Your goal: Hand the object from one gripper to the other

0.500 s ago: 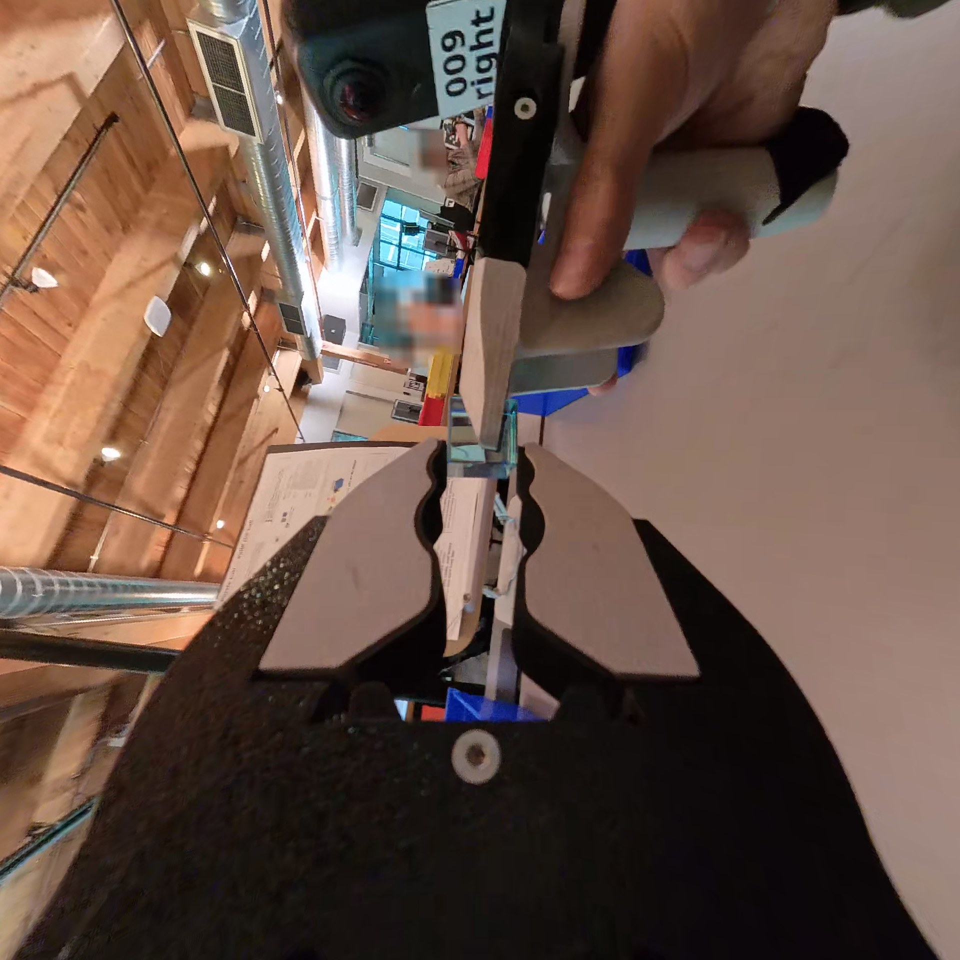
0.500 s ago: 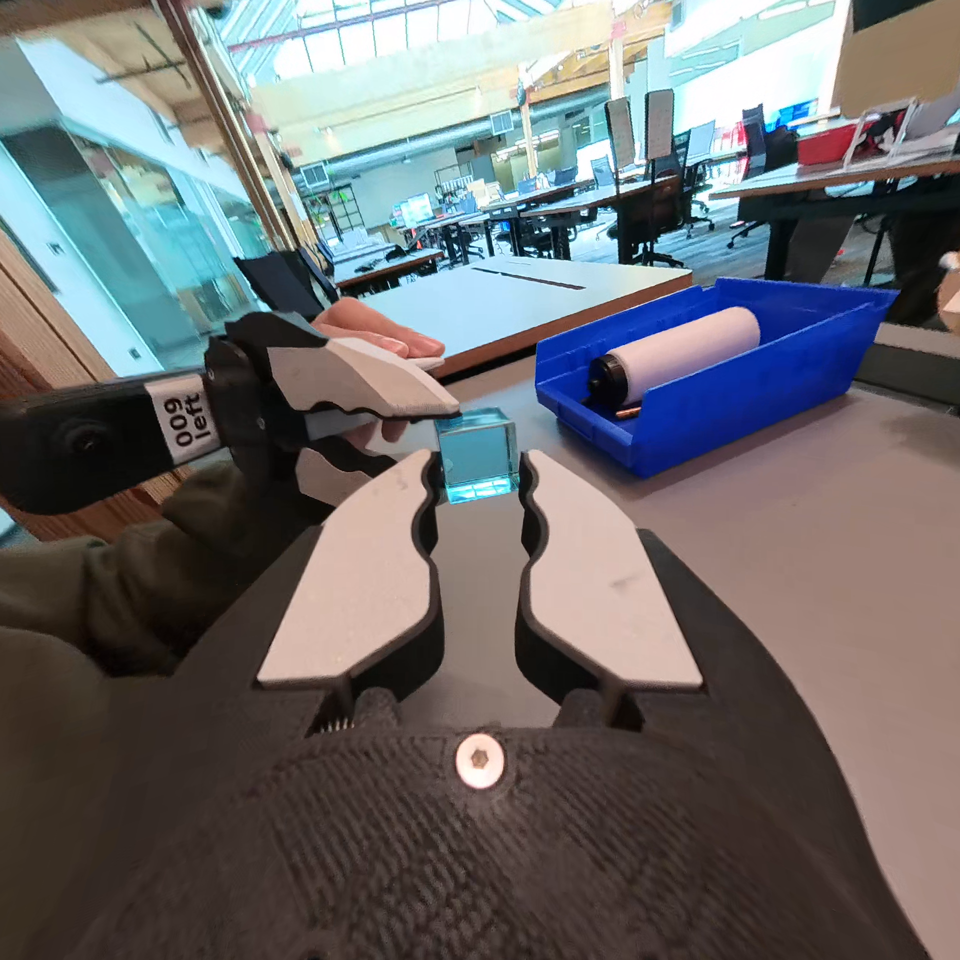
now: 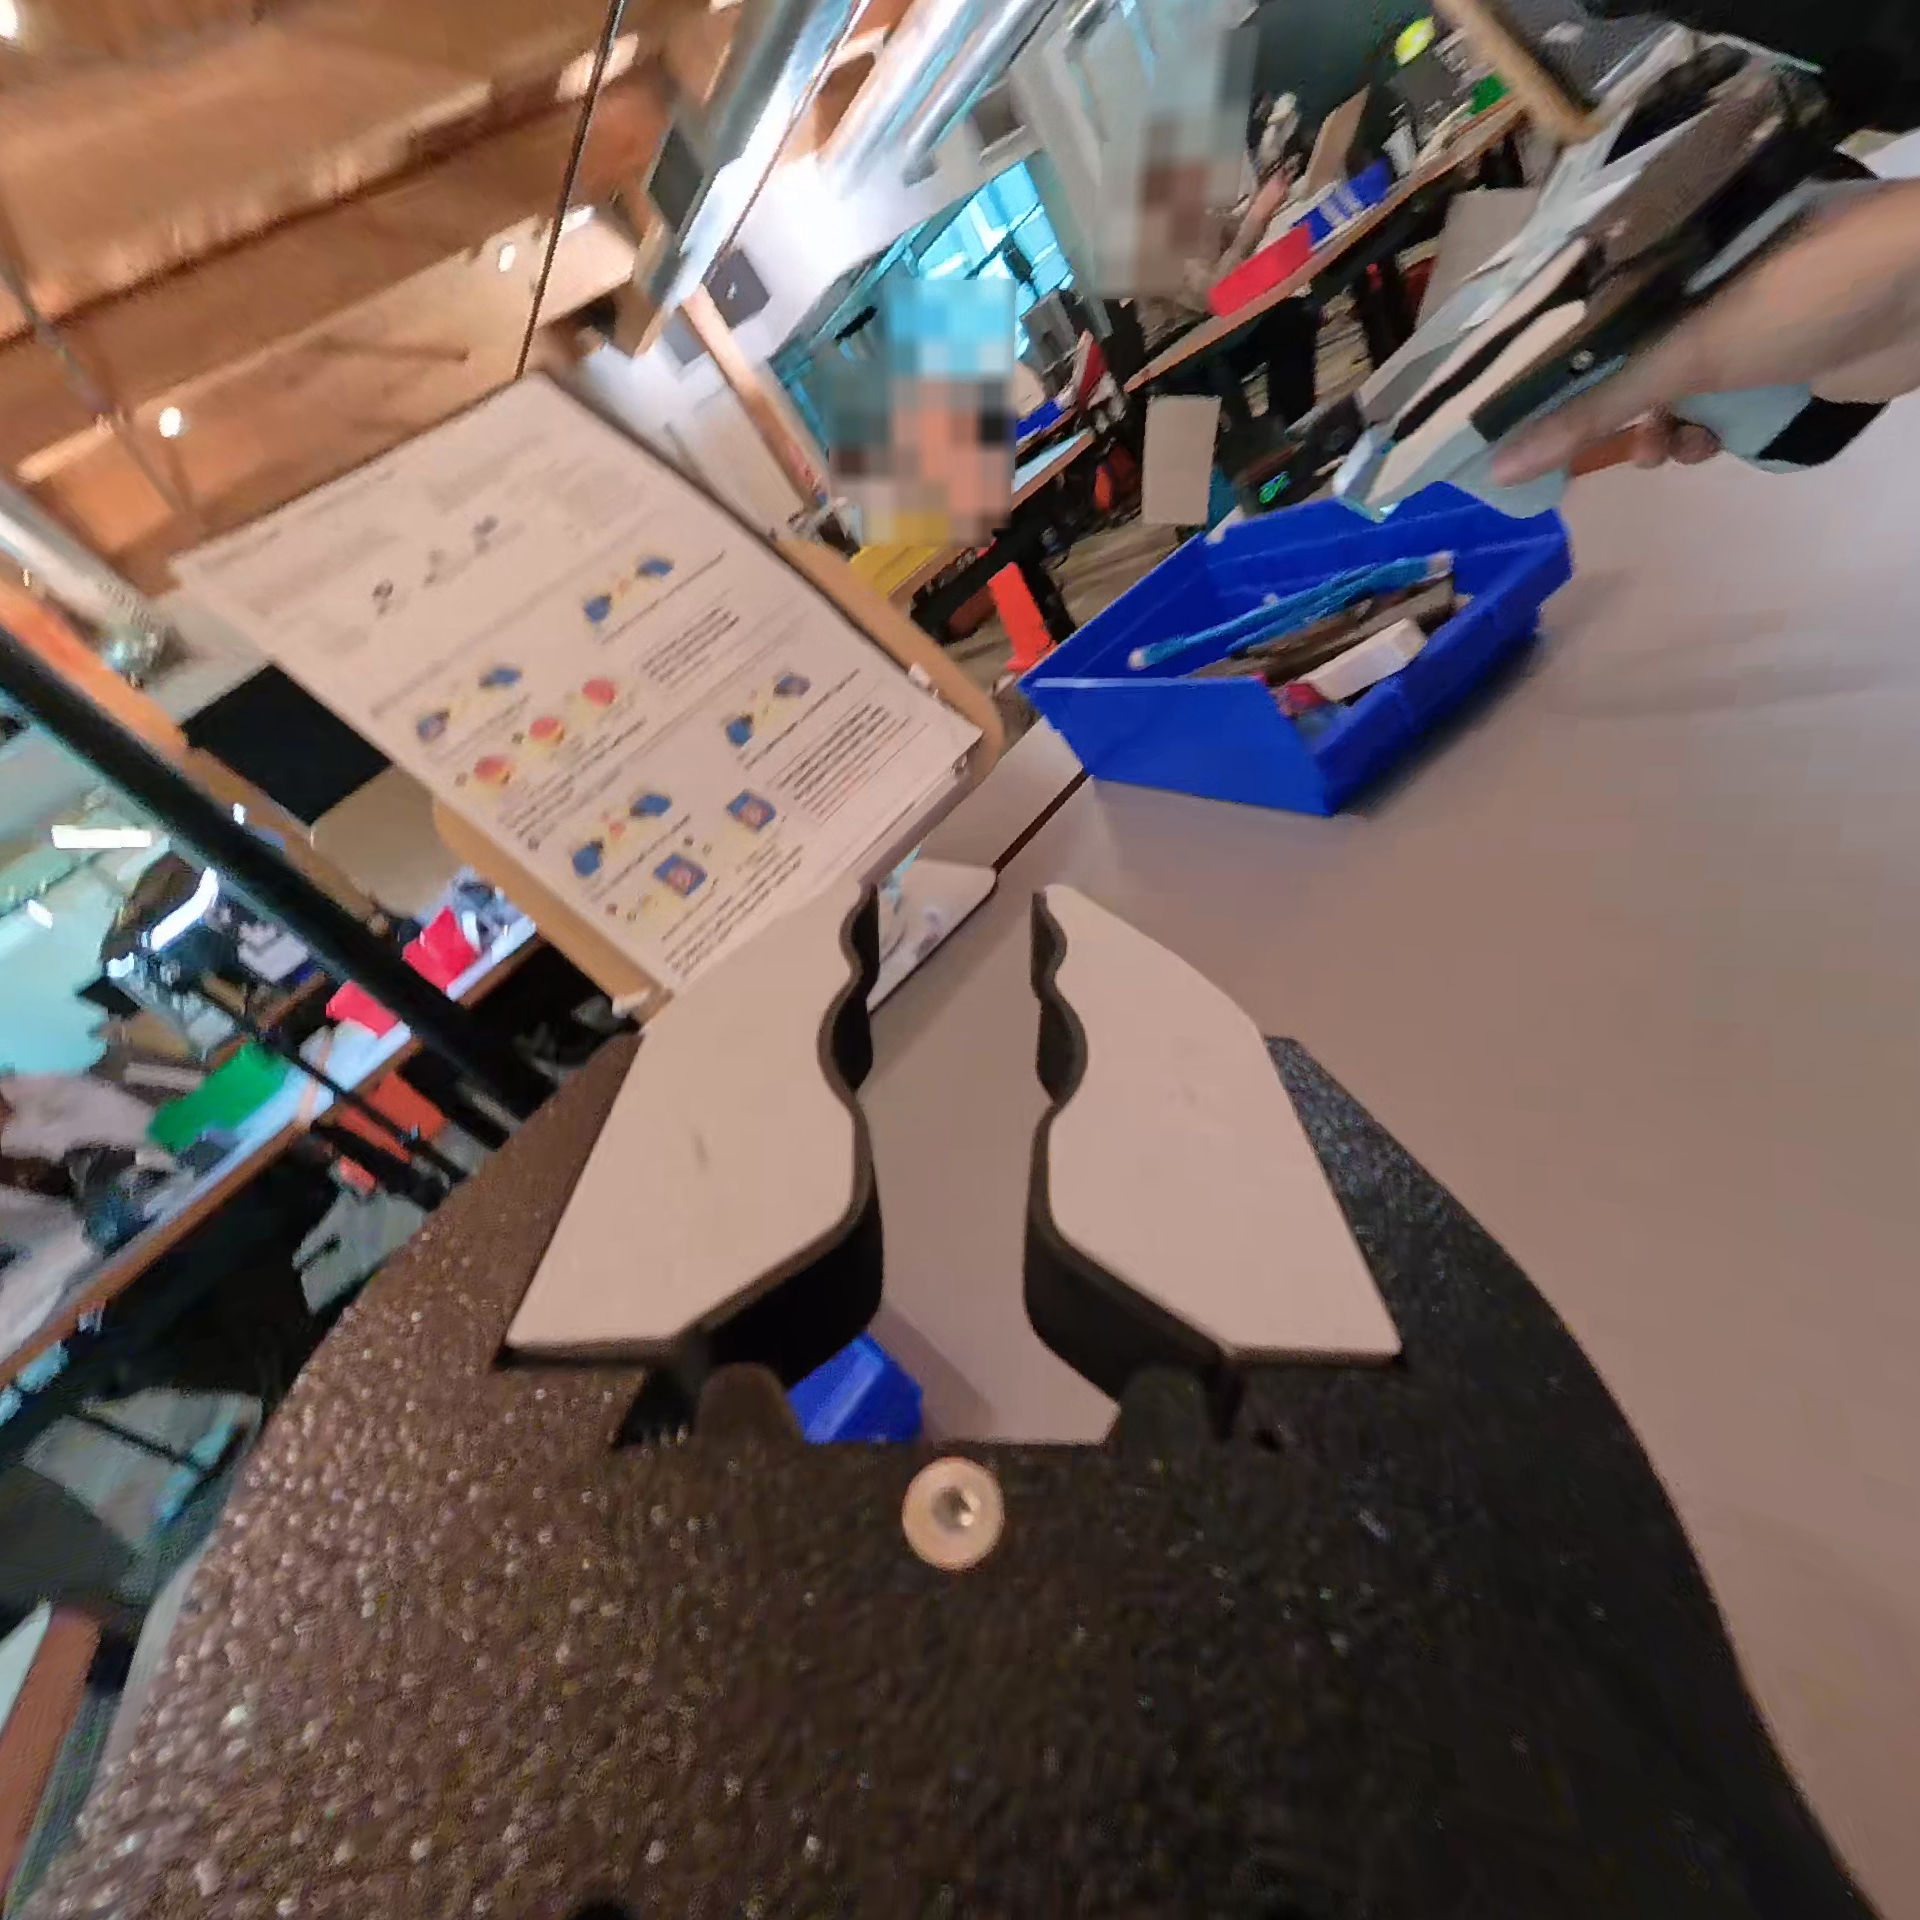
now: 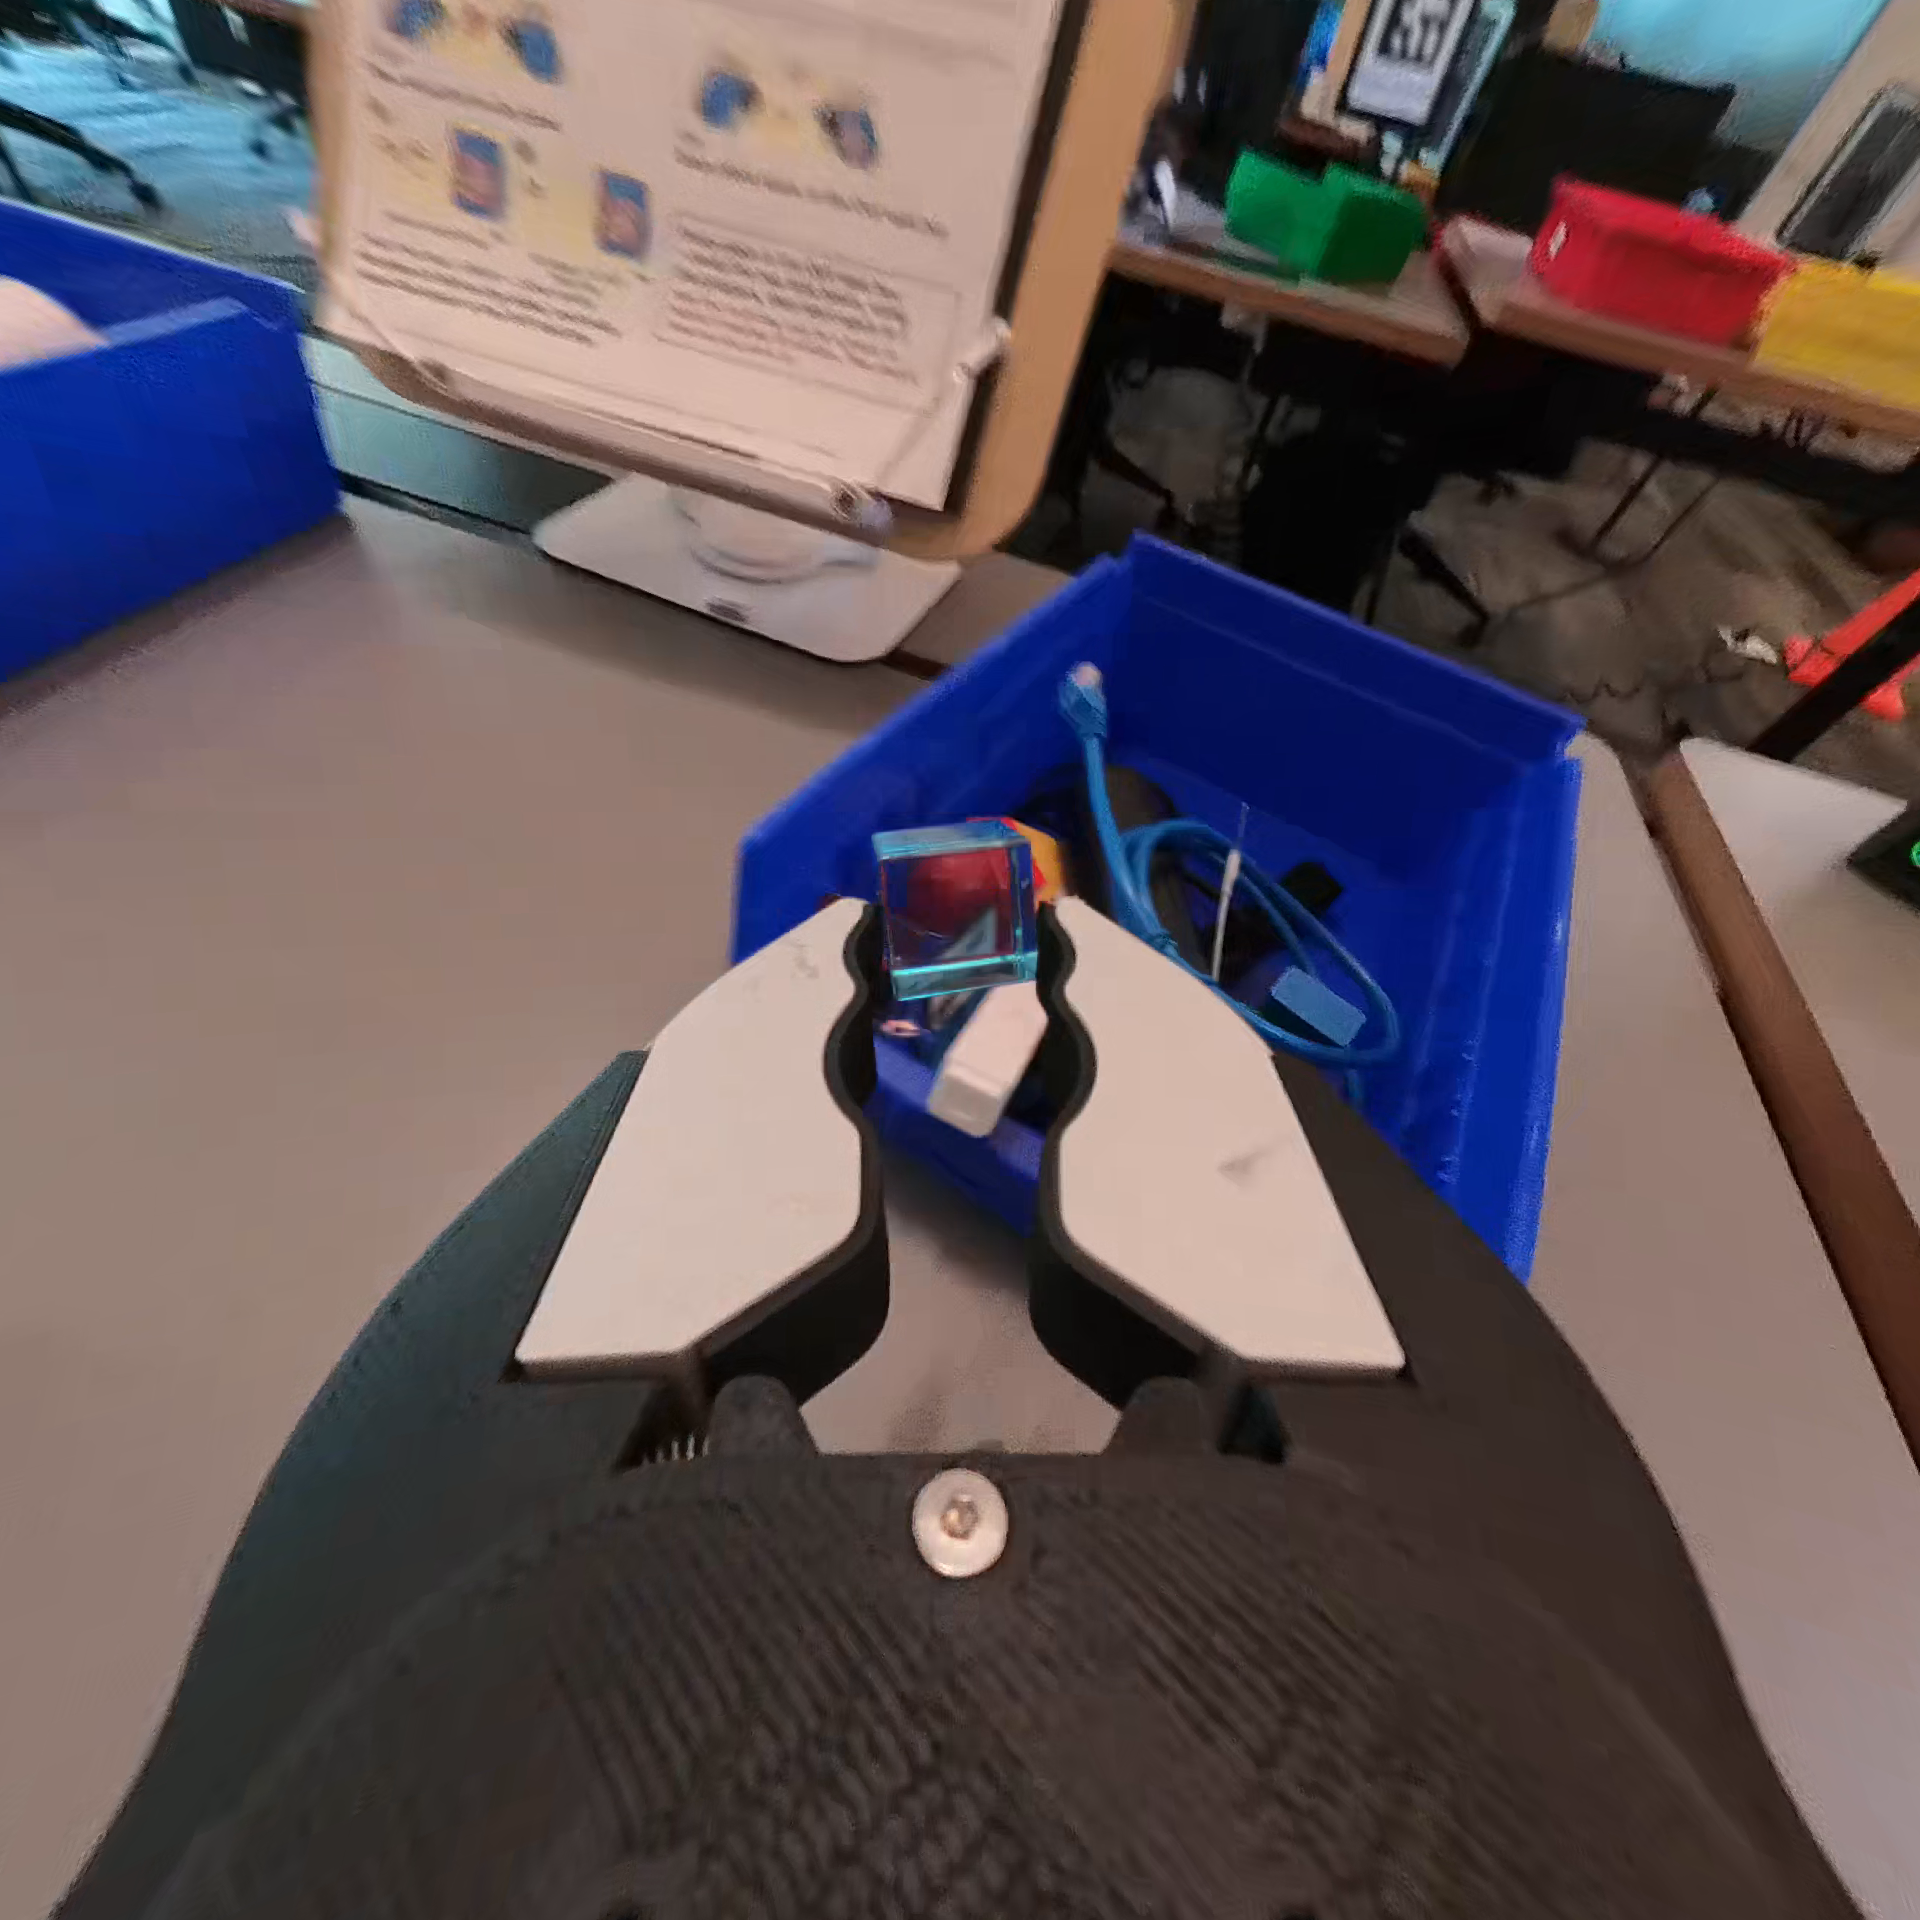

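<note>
Where cables lie: blue bin.

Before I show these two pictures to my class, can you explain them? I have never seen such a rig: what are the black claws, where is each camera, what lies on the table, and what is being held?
Each claw is a hand-held two-finger gripper worked by a person, with a camera on it that looks forward along its fingers. One picture comes from the left gripper: it is open and holds nothing. The other comes from the right gripper, which is shut on a small clear cube with bluish edges. The grey table bears a blue bin holding a blue cable and small parts, and a stand with an instruction sheet. The left view shows the right gripper far off, with the person's hand.
</note>
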Motion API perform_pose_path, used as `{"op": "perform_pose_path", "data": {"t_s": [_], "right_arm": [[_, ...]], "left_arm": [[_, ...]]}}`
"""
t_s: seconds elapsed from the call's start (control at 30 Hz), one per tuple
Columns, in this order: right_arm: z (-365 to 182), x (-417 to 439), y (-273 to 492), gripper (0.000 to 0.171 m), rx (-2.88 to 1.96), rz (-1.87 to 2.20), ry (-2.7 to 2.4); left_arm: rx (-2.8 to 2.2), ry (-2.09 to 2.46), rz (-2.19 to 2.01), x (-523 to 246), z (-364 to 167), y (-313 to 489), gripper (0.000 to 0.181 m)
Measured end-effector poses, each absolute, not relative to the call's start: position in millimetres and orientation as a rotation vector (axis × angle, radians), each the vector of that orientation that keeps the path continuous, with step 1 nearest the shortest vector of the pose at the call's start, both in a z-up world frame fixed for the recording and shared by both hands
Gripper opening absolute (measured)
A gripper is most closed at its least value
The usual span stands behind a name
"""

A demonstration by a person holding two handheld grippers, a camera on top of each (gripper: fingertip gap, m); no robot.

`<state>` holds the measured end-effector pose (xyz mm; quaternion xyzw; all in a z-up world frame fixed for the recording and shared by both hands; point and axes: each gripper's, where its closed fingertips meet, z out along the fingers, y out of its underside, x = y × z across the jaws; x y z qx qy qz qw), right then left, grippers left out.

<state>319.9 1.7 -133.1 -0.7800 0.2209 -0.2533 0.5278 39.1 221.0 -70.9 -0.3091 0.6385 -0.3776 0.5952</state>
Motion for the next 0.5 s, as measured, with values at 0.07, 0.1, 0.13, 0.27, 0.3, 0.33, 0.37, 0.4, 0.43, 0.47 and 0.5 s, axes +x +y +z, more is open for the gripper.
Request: {"op": "perform_pose_path", "data": {"t_s": [0.07,0.1,0.13,0.27,0.3,0.33,0.37,0.4,0.43,0.47,0.5], "right_arm": [[-160.0,347.0,5.1,0.029,-1.948,-0.663,0.554],[-175.0,357.2,7.7,0.028,-2.015,-0.699,0.560],[-184.7,364.9,11.6,0.029,-2.056,-0.738,0.552],[-204.0,374.5,38.2,0.029,-2.102,-0.716,0.520],[-206.2,376.5,40.8,0.029,-2.110,-0.729,0.526],[-208.1,379.6,40.4,0.029,-2.125,-0.762,0.539],[-209.0,381.5,39.6,0.029,-2.135,-0.791,0.541],[-208.6,382.6,37.7,0.032,-2.145,-0.819,0.539],[-204.7,384.9,34.4,0.045,-2.144,-0.861,0.546],[-198.2,385.9,31.4,0.056,-2.126,-0.889,0.552],[-189.9,385.3,29.4,0.065,-2.092,-0.899,0.559]], "left_arm": [[-0.819,1.486,-0.843,40.7,-78.9,238.4,0.027],[-0.871,1.487,-0.814,40.7,-83.2,247.7,0.027],[-0.918,1.488,-0.785,39.7,-87.0,256.9,0.027],[-0.999,1.454,-0.761,28.3,-86.2,283.7,0.027],[-1.015,1.432,-0.772,23.9,-82.9,290.5,0.027],[-1.034,1.414,-0.789,19.0,-80.0,296.5,0.027],[-1.054,1.404,-0.808,13.9,-78.0,301.7,0.027],[-1.075,1.398,-0.821,8.6,-76.9,306.9,0.027],[-1.097,1.392,-0.824,3.2,-76.6,312.6,0.027],[-1.120,1.389,-0.815,-1.8,-77.1,319.1,0.027],[-1.145,1.383,-0.796,-6.5,-78.4,326.4,0.027]]}}
